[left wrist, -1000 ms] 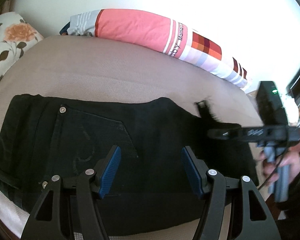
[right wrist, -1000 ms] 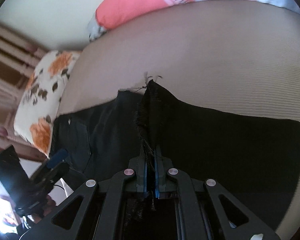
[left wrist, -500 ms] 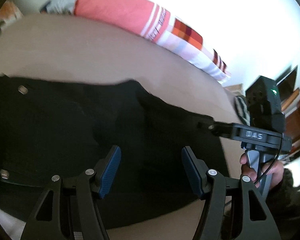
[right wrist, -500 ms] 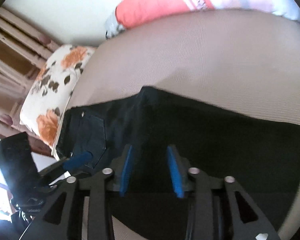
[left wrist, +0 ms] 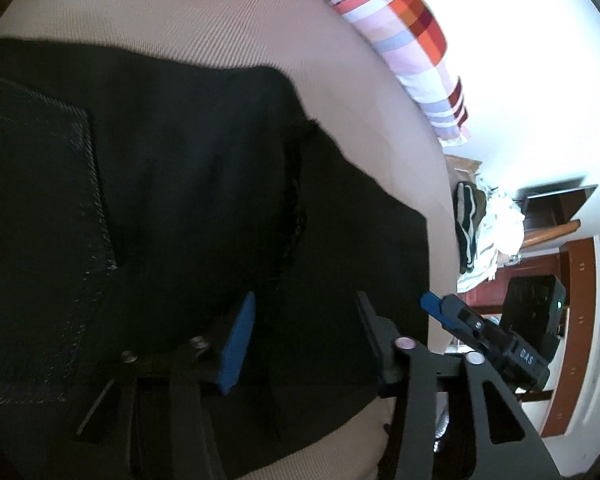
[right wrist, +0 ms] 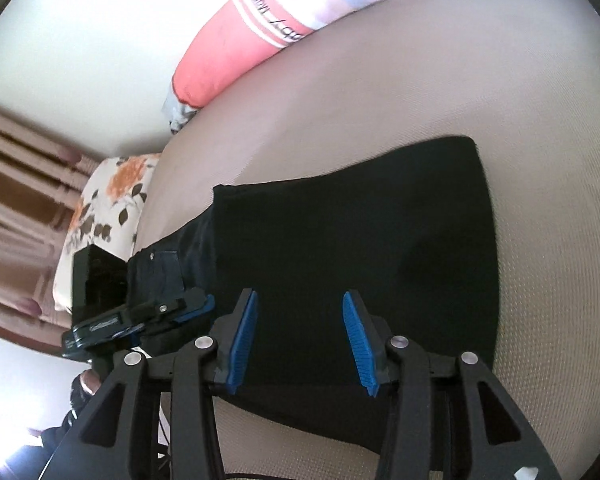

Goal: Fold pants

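Observation:
Black pants [left wrist: 172, 208] lie folded on the beige bed [left wrist: 188, 28]; they also show in the right wrist view [right wrist: 360, 232], the legs laid over the seat. A back pocket [left wrist: 40, 208] shows at the left. My left gripper [left wrist: 304, 332] is open and empty, low over the pants' near edge. My right gripper [right wrist: 300, 336] is open and empty, above the near edge of the folded legs. Each gripper shows in the other's view, the right one [left wrist: 452, 316] off the pants' right edge, the left one [right wrist: 172, 312] by the waist.
A long pink striped pillow [right wrist: 236, 56] lies along the far side of the bed, also in the left wrist view [left wrist: 412, 36]. A floral pillow [right wrist: 108, 196] sits at the head end. Clothes [left wrist: 484, 232] and wooden furniture [left wrist: 576, 320] stand beyond the bed's right edge.
My right gripper let go of the frayed pant hem and opened, then drew back. The hem now lies flat on the pants. My left gripper swung right and lower, staying open.

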Demonstrator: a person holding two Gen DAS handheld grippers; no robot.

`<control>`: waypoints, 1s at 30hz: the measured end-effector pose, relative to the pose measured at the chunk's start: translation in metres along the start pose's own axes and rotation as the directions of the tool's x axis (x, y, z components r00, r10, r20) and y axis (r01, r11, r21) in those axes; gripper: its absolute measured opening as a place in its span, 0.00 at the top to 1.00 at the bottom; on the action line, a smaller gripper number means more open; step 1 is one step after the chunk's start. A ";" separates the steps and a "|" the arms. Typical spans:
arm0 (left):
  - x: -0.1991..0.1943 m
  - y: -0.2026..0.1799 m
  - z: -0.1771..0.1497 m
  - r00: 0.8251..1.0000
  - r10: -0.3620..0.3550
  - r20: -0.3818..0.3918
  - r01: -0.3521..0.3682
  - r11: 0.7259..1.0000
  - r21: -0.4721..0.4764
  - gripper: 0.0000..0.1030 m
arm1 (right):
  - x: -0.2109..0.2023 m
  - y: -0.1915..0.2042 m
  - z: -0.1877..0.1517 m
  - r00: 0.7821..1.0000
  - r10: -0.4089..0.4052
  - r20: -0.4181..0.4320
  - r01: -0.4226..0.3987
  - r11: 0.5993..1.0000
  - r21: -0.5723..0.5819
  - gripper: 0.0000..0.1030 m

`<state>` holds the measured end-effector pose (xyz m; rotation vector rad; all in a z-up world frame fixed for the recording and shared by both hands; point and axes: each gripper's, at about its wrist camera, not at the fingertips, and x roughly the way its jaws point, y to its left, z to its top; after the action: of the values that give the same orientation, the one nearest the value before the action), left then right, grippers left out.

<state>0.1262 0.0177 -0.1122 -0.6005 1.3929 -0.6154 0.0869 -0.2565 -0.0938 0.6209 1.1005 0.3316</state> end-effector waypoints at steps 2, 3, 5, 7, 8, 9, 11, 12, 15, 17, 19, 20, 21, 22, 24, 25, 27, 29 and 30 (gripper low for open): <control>0.002 -0.001 0.000 1.000 -0.008 -0.005 0.008 1.000 0.003 0.56 | 0.000 -0.004 -0.001 1.000 0.006 0.002 -0.006 1.000 0.015 0.59; 0.004 -0.003 -0.001 1.000 -0.009 -0.009 0.009 1.000 0.008 0.56 | 0.000 -0.005 -0.002 1.000 0.007 0.004 -0.007 1.000 0.020 0.59; 0.010 -0.007 -0.001 1.000 -0.017 -0.026 0.017 1.000 0.013 0.57 | -0.001 -0.009 -0.001 1.000 0.015 0.008 -0.015 0.999 0.030 0.59; 0.015 -0.012 -0.003 0.999 -0.018 -0.038 0.019 1.000 0.025 0.63 | -0.002 -0.014 -0.001 1.000 0.019 0.011 -0.019 0.999 0.037 0.59; 0.018 -0.014 -0.004 0.999 -0.010 -0.043 0.011 1.000 0.028 0.66 | -0.002 -0.015 -0.001 1.000 0.019 0.010 -0.020 0.999 0.040 0.58; 0.020 -0.015 -0.005 0.999 -0.001 -0.042 0.002 1.000 0.031 0.73 | -0.002 -0.017 -0.002 1.000 0.019 0.008 -0.020 0.999 0.042 0.58; 0.022 -0.015 -0.006 0.999 0.042 -0.030 -0.041 0.999 0.021 0.90 | 0.000 -0.018 -0.002 1.000 0.009 0.004 -0.010 0.999 0.044 0.58; 0.022 -0.016 -0.007 0.998 0.058 -0.024 -0.057 0.998 0.018 0.94 | 0.001 -0.019 -0.003 1.000 0.002 0.001 -0.002 0.999 0.042 0.59; 0.016 -0.026 -0.013 0.995 0.101 0.021 -0.102 0.994 0.049 0.97 | 0.002 -0.017 -0.003 0.999 -0.034 -0.001 0.034 0.999 0.024 0.58; 0.012 -0.037 -0.017 0.989 0.135 0.054 -0.139 0.986 0.093 0.97 | 0.000 -0.015 -0.004 0.998 -0.057 -0.001 0.057 0.998 0.005 0.59; 0.007 -0.040 -0.021 0.987 0.147 0.071 -0.154 0.982 0.105 0.97 | -0.001 -0.012 -0.005 0.996 -0.089 0.004 0.089 0.996 -0.025 0.59; 0.005 -0.040 -0.022 0.986 0.150 0.077 -0.157 0.982 0.105 0.97 | -0.001 -0.012 -0.006 0.994 -0.106 0.004 0.106 0.994 -0.038 0.59; 0.004 -0.038 -0.022 0.984 0.161 0.080 -0.169 0.979 0.114 0.97 | 0.000 -0.011 -0.007 0.992 -0.123 0.004 0.123 0.991 -0.052 0.59; 0.001 -0.034 -0.022 0.981 0.175 0.083 -0.184 0.976 0.120 0.97 | 0.002 -0.011 -0.008 0.991 -0.135 0.003 0.135 0.989 -0.065 0.59; 0.003 -0.022 -0.021 0.979 0.186 0.080 -0.195 0.974 0.112 0.97 | 0.008 -0.013 -0.011 0.986 -0.168 -0.006 0.167 0.982 -0.084 0.60; 0.005 -0.017 -0.021 0.980 0.184 0.081 -0.193 0.975 0.111 0.97 | 0.012 -0.014 -0.012 0.985 -0.173 -0.011 0.172 0.981 -0.091 0.60; 0.009 -0.016 -0.022 0.977 0.188 0.104 -0.201 0.970 0.137 0.97 | 0.015 -0.014 -0.013 0.984 -0.181 -0.002 0.179 0.978 -0.110 0.60; 0.008 -0.017 -0.024 0.973 0.201 0.111 -0.218 0.962 0.163 0.96 | 0.016 -0.010 -0.012 0.980 -0.199 -0.007 0.196 0.972 -0.131 0.60; 0.007 -0.021 -0.025 0.969 0.219 0.116 -0.237 0.955 0.179 0.94 | 0.015 -0.008 -0.011 0.979 -0.205 -0.008 0.202 0.969 -0.139 0.60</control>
<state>0.1014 -0.0027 -0.1050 -0.3046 1.2737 -0.5209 0.0833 -0.2518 -0.1131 0.3788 1.1415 0.2345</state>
